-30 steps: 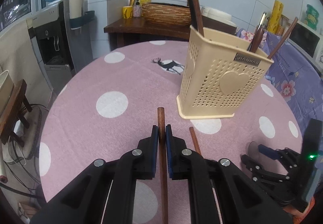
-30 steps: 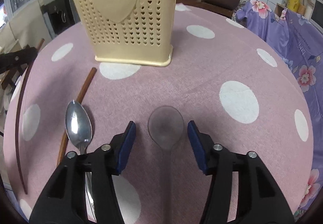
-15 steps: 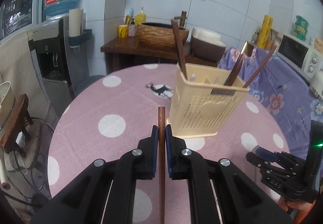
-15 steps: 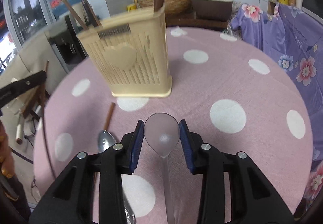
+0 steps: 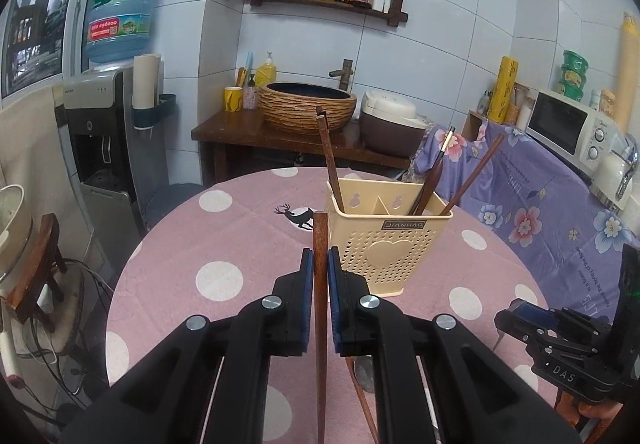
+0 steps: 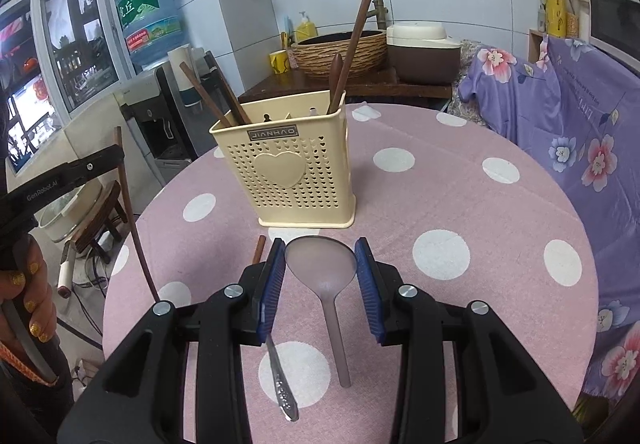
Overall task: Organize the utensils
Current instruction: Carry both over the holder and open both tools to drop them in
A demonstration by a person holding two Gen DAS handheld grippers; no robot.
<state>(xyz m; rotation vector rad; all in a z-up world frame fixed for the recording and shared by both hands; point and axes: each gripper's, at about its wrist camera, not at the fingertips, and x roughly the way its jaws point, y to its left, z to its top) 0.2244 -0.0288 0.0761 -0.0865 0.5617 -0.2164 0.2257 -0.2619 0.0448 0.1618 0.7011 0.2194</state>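
My left gripper is shut on a long brown wooden chopstick and holds it above the table, in front of the cream perforated utensil holder. My right gripper is shut on the bowl of a translucent grey plastic spoon, lifted above the table, with its handle pointing back toward me. The holder contains several wooden chopsticks and a spoon. A metal spoon and another wooden chopstick lie on the pink dotted tablecloth below.
The left gripper with its chopstick shows at the left of the right wrist view. The right gripper shows at the lower right of the left wrist view. A purple flowered cloth lies right of the table; a sink counter stands behind.
Both grippers have risen from the table. The left lifted the chopstick it held. The right closed on the translucent spoon's bowl and lifted it; the holder now looks farther away.
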